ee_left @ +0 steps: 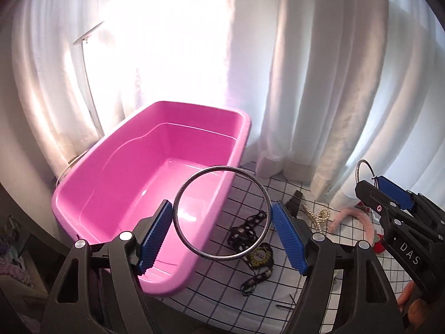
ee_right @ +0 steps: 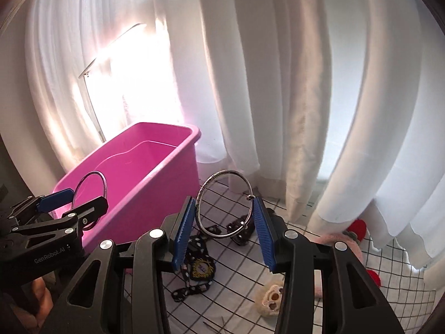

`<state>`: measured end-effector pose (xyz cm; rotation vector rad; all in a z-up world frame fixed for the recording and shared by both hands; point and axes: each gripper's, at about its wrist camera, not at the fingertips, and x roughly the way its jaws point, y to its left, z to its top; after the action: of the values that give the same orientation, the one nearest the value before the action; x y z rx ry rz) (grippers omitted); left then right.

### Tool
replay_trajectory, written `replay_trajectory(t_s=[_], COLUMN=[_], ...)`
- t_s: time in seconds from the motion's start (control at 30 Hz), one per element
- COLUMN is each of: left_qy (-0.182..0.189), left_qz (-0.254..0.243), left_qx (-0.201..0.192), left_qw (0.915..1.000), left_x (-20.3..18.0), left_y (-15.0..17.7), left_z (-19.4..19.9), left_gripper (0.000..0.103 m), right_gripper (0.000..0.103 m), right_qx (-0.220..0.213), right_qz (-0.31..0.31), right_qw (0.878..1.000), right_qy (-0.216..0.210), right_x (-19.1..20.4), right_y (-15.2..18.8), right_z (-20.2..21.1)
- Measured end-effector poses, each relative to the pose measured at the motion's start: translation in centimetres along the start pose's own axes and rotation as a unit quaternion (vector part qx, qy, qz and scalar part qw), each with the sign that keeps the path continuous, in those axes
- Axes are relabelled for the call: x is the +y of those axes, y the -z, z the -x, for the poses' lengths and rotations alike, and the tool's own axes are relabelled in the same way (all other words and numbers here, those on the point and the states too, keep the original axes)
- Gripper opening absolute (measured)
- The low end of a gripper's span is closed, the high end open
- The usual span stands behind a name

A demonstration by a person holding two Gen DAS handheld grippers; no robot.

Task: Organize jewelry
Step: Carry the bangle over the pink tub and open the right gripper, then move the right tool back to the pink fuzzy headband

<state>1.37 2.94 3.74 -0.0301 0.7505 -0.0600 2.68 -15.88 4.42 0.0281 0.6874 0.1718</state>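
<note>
The pink tub (ee_left: 155, 183) stood on the left of the checked cloth (ee_left: 281, 194), its long axis running from near to far toward the white curtains (ee_left: 319, 83), and nothing showed on the visible part of its glossy floor. Above its near right corner the left gripper (ee_left: 222, 226) held a plain silver bangle (ee_left: 221, 213), the ring pinched across its full width between the blue pads (ee_left: 154, 239), so the jaws stood wide, spread to the ring's diameter; the hoop faced the left wrist camera nearly flat-on and tilted slightly, half of it over the tub and half over the cloth. To the right, the right gripper (ee_right: 226, 228) gripped a second silver bangle (ee_right: 225, 203) in the same manner, jaws parted to the ring's span, its pads (ee_right: 183, 233) touching the rim on either side; this ring bore a small loop or clasp at its right edge and hung over the cloth, just right of the tub's wall (ee_right: 155, 194). Beneath both rings a black patterned lanyard (ee_right: 194, 272) with a dark badge (ee_left: 260, 257) lay looped on the cloth. Farther right lay a pale pearl strand (ee_left: 317, 217), a pink fluffy headband (ee_left: 350, 217) and a small cream plush toy (ee_right: 271, 299). A metal lamp stand (ee_left: 89, 83) rose behind the tub on the left.
</note>
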Motion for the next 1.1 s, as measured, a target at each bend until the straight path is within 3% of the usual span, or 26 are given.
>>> replay_trajectory(t_s=[0.2, 0.4, 0.63, 0.8, 0.83, 1.1], left_qy=[-0.048, -0.061, -0.066, -0.063, -0.063, -0.064], left_qz=[0.023, 0.05, 0.05, 0.048, 0.049, 0.051], left_qx=[0.009, 0.053, 0.112, 0.141, 0.141, 0.136], left_qw=[0.9986, 0.9955, 0.9902, 0.9868, 0.9868, 0.9873], left_x=[7.8, 12.6, 14.8, 15.7, 15.9, 16.4], left_y=[-3.1, -3.8, -3.1, -2.8, -2.8, -3.1], left_z=[-2.8, -7.0, -10.5, -12.1, -12.1, -12.0], left_gripper=[0.071, 0.071, 0.072, 0.076, 0.082, 0.091], right_gripper=[0.042, 0.042, 0.042, 0.047, 0.048, 0.049], right_qx=[0.012, 0.073, 0.154, 0.164, 0.163, 0.155], right_qz=[0.041, 0.066, 0.068, 0.075, 0.074, 0.056], right_qw=[0.997, 0.991, 0.983, 0.982, 0.983, 0.985], right_qy=[-0.061, -0.087, -0.069, -0.052, -0.05, -0.048], right_x=[8.2, 13.6, 14.6, 15.0, 15.0, 14.1], right_y=[-5.1, -7.2, -6.6, -6.3, -6.4, -7.0], right_z=[-5.7, -12.9, -18.7, -19.7, -19.9, -19.4])
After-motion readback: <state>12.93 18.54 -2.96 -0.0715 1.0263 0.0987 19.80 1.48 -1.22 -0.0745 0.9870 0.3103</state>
